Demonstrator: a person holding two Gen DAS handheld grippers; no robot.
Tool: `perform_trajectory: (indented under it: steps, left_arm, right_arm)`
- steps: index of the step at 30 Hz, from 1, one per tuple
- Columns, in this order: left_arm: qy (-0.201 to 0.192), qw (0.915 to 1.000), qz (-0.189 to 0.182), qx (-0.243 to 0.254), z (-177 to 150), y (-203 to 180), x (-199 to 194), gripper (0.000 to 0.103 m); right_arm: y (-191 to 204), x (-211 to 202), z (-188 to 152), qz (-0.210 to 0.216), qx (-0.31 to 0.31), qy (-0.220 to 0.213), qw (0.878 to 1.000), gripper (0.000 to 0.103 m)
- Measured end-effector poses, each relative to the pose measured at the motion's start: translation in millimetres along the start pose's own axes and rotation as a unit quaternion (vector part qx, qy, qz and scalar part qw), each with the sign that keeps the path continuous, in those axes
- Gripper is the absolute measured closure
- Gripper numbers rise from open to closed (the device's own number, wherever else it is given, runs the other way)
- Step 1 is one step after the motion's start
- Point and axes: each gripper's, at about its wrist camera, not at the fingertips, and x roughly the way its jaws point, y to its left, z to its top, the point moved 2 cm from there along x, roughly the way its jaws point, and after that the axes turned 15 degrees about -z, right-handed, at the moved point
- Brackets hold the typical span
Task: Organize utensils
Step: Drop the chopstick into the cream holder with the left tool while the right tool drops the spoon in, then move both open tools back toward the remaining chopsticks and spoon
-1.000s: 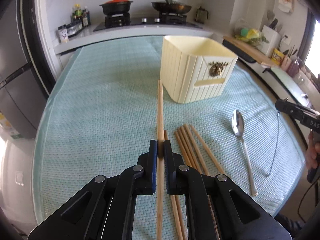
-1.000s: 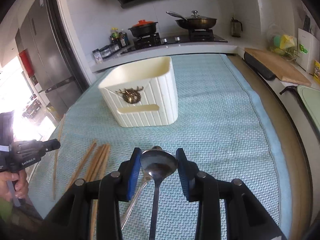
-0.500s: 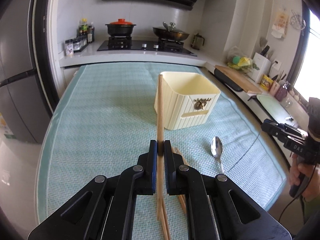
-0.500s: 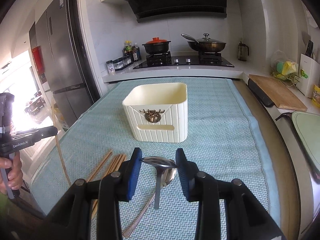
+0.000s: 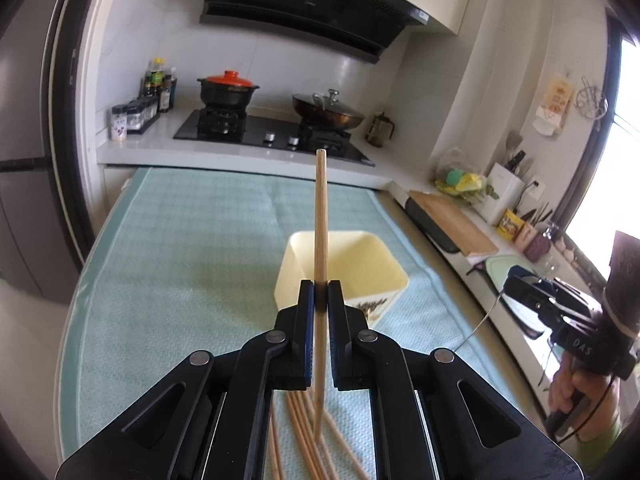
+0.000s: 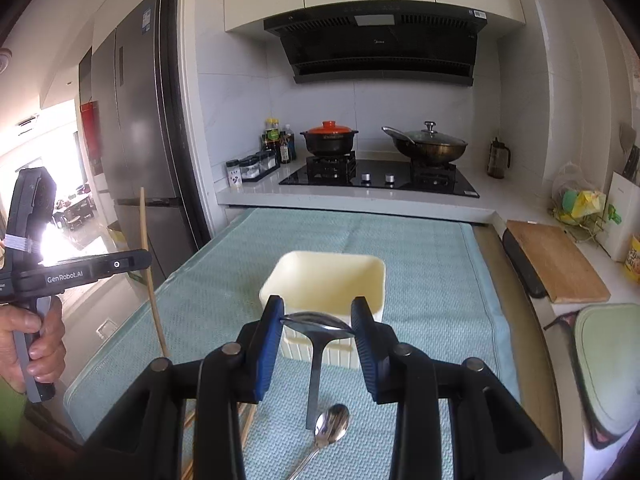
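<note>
Left gripper point(image 5: 321, 292) is clamped tight on a single wooden chopstick point(image 5: 320, 216), jaws nearly closed around it, stick standing close to upright with the top end well above the fingers and the lower end hanging just over the loose chopsticks point(image 5: 308, 432) still lying on the teal mat point(image 5: 192, 240). Right gripper point(image 6: 319, 322) holds a metal spoon point(image 6: 318, 326) by the bowl, jaws at medium width pinching the bowl's two edges, handle hanging straight down. A second spoon point(image 6: 332, 428) lies flat on the mat right below it. Cream ribbed utensil box point(image 6: 326, 280) sits mid-mat, open top, just ahead of both grippers; from the left wrist view the held chopstick lines up over the box's opening, though height above it can't be judged. In the right wrist view the left gripper and the person's left hand point(image 6: 32, 344) show at the far left edge, chopstick tilted slightly. Stove with a red-lidded pot point(image 6: 329, 138) and a wok point(image 6: 426, 148) is at the back counter.
</note>
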Motion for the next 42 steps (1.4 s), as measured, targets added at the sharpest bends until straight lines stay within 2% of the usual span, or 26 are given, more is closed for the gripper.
perform_trajectory:
  steps: [8,11,13,16,22,26,31,33,34,35,36,41,42]
  left_arm:
    - [-0.048,0.9989,-0.002,-0.003,85.8,-7.6,41.0,0.098]
    - [-0.057,0.9983,0.011,0.007,101.5,-10.8,64.3,0.098]
    - [-0.053,0.9984,0.019,0.010,104.6,-10.8,82.8,0.098]
    - [-0.031,0.9989,0.033,0.013,100.1,-5.9,113.1,0.098]
    - [0.024,0.9984,0.051,0.001,73.2,9.1,162.2,0.098]
    - [0.049,0.9970,0.059,-0.004,55.7,15.6,181.4,0.098]
    - [0.073,0.9951,0.066,-0.012,44.6,22.0,194.3,0.097]
    - [0.076,0.9946,0.070,-0.013,44.5,20.9,193.0,0.091]
    - [0.073,0.9945,0.073,-0.013,45.4,20.4,189.7,0.083]
    - [0.069,0.9946,0.076,-0.012,46.6,19.1,184.1,0.074]
    - [0.064,0.9950,0.076,-0.011,48.0,17.0,176.6,0.070]
    - [0.022,0.9957,0.083,0.034,48.2,-6.2,113.7,0.023]
    - [0.015,0.9951,0.084,0.049,45.2,-11.3,98.1,0.018]
  right_arm:
    - [-3.2,33.0,77.4,-0.012,0.007,-0.030,0.999,0.068]
    - [-3.2,50.6,95.5,-0.020,0.009,-0.044,0.999,0.068]
    - [-3.0,68.3,98.8,-0.023,0.010,-0.038,0.999,0.068]
    - [-2.4,103.6,91.0,-0.015,0.015,-0.003,1.000,0.068]
    - [-0.8,165.7,50.0,-0.007,0.019,0.086,0.996,0.068]
    - [-2.2,187.4,27.2,-0.007,0.026,0.127,0.992,0.068]
    - [-2.1,199.2,15.1,-0.017,0.028,0.152,0.988,0.067]
    - [-2.0,199.5,15.7,-0.016,0.030,0.154,0.987,0.067]
    - [-2.3,196.8,17.2,-0.016,0.032,0.152,0.988,0.064]
    - [-2.8,193.4,20.4,-0.016,0.035,0.148,0.988,0.056]
    - [-4.1,187.6,23.9,-0.014,0.039,0.142,0.989,0.050]
    - [-13.3,139.8,45.8,-0.023,0.035,0.090,0.995,0.049]
    - [-15.3,126.5,46.4,-0.024,0.031,0.080,0.996,0.046]
